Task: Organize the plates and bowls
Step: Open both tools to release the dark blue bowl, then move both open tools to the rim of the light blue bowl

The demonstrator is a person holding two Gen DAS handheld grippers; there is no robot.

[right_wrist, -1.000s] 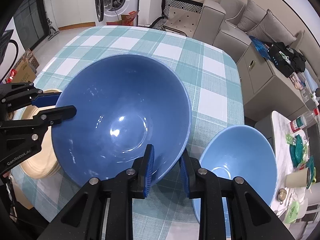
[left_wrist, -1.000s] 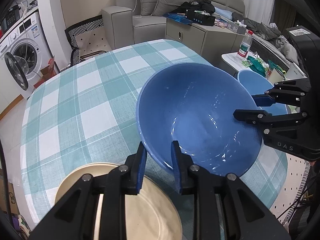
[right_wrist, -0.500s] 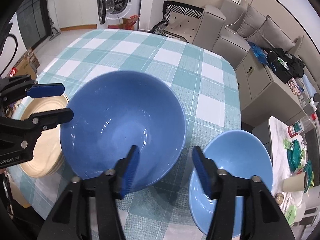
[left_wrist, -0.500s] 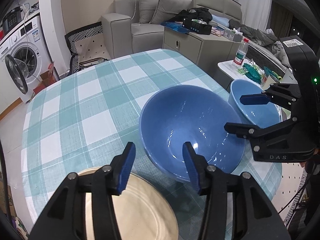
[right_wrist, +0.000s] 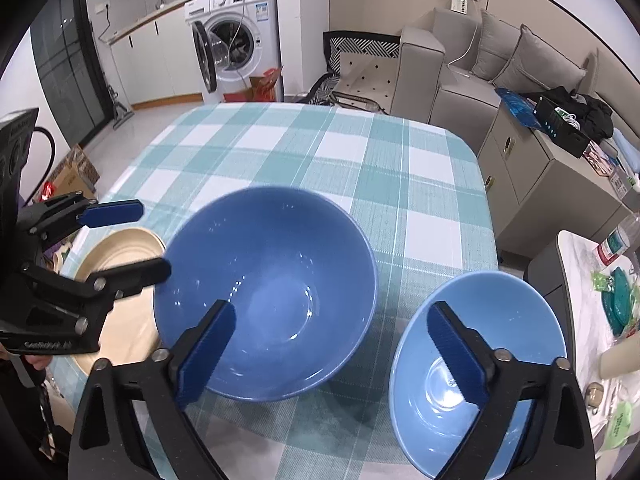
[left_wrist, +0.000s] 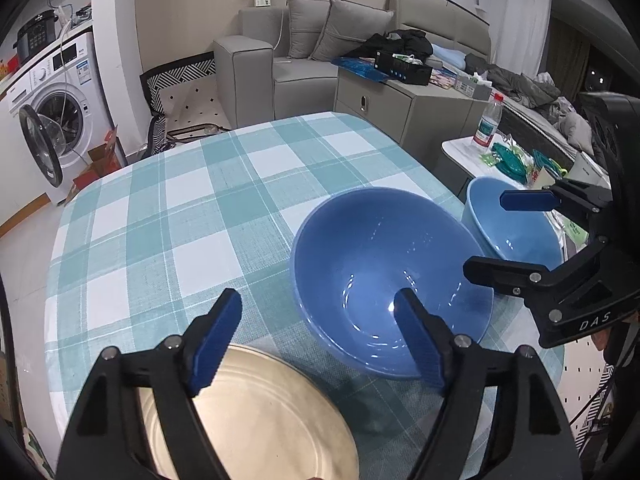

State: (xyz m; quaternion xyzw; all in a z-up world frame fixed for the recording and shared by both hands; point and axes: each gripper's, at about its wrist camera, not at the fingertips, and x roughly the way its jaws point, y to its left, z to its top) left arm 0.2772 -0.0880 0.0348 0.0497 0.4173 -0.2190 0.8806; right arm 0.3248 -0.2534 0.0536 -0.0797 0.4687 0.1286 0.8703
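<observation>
On the left sat the cream plate (left_wrist: 256,416), right at the table's near edge, and the left gripper (left_wrist: 316,340) hung above it, jaws wide apart, holding nothing. In the middle the big bowl (right_wrist: 266,292) stood alone on the checked cloth (right_wrist: 320,152), free of both tools. Further right, the small bowl (right_wrist: 476,364) waited by the table's right edge, with the right gripper (right_wrist: 336,352) spread open between the two bowls, empty as well. It looked like a pause between placements. The likely next call: close on the small bowl's rim, lift it, and nest it in the big one.
</observation>
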